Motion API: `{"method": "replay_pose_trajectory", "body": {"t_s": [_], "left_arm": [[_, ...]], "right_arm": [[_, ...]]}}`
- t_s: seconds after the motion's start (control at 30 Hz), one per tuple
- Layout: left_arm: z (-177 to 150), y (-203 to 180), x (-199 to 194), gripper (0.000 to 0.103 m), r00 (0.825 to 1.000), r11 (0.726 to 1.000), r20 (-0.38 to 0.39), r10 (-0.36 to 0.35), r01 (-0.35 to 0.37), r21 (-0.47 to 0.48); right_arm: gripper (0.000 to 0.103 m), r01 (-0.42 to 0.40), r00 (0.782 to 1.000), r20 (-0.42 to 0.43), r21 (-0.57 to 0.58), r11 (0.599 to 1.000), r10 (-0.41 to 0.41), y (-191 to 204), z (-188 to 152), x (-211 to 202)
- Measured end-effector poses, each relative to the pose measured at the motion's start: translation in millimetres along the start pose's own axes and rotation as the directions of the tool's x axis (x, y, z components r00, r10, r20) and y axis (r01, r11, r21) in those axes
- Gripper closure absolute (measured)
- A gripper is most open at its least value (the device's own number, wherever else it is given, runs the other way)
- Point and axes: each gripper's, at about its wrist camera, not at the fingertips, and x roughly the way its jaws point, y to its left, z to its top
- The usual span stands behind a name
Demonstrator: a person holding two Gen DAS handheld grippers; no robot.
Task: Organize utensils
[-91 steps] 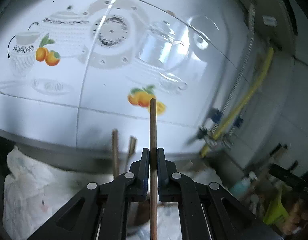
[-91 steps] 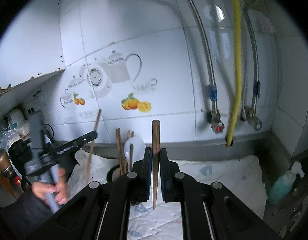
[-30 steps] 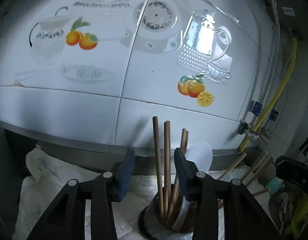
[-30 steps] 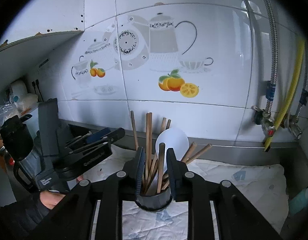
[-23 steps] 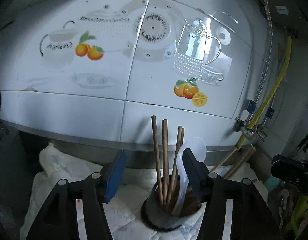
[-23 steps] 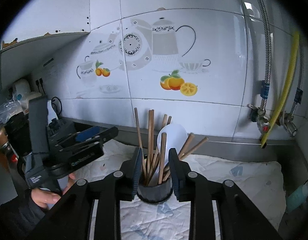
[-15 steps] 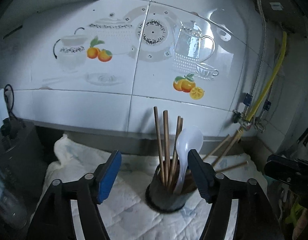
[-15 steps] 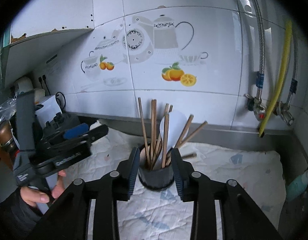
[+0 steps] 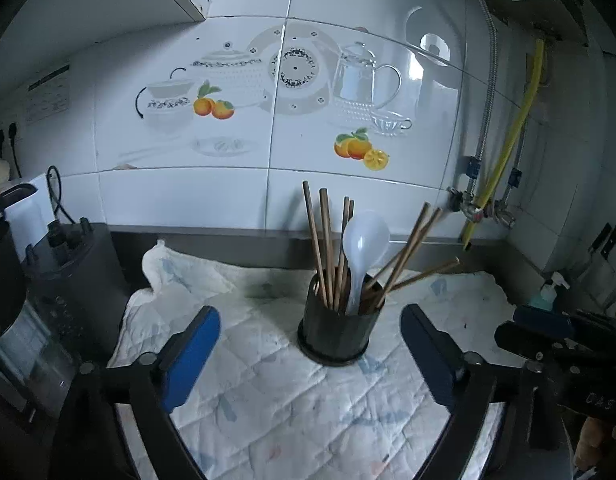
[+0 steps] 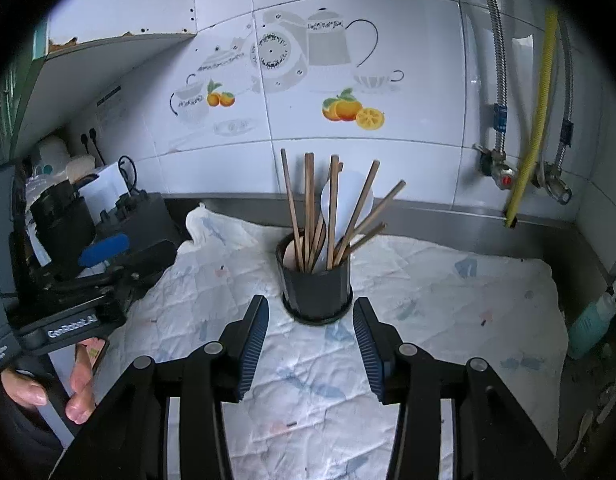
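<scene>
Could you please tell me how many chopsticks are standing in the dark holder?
7 chopsticks: four stand nearly upright at the left of the holder, and three lean out to the right, past the white spoon. Another could be hidden behind the spoon.

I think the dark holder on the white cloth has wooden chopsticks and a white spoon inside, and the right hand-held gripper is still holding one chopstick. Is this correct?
Not quite. The right hand-held gripper holds nothing; its jaws have just been opening and stand empty, as the right wrist view shows. The dark holder on the white cloth does contain the wooden chopsticks and the white spoon.
</scene>
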Motion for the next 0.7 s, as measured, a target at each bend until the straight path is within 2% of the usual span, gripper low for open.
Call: {"method": "replay_pose_trajectory", "body": {"t_s": [0.27, 0.53, 0.7], "left_arm": [[-18, -6, -25, 0.000, 0.999, 0.999, -0.016, 0.042, -0.041, 0.028], [-29, -2, -44, 0.000, 0.998, 0.998, -0.019, 0.065, -0.065, 0.012], [-34, -5, -50, 0.000, 0.996, 0.995, -0.021, 0.092, -0.091, 0.046]], "right_arm": [[0.054, 0.001, 1.000, -0.013, 0.019, 1.000, -0.001, 1, -20, -12], [0.054, 0.014, 1.000, -0.024, 0.029, 0.999, -0.013, 1, -35, -20], [0.053, 0.014, 0.999, -0.029, 0.034, 0.999, -0.013, 1, -41, -22]]}}
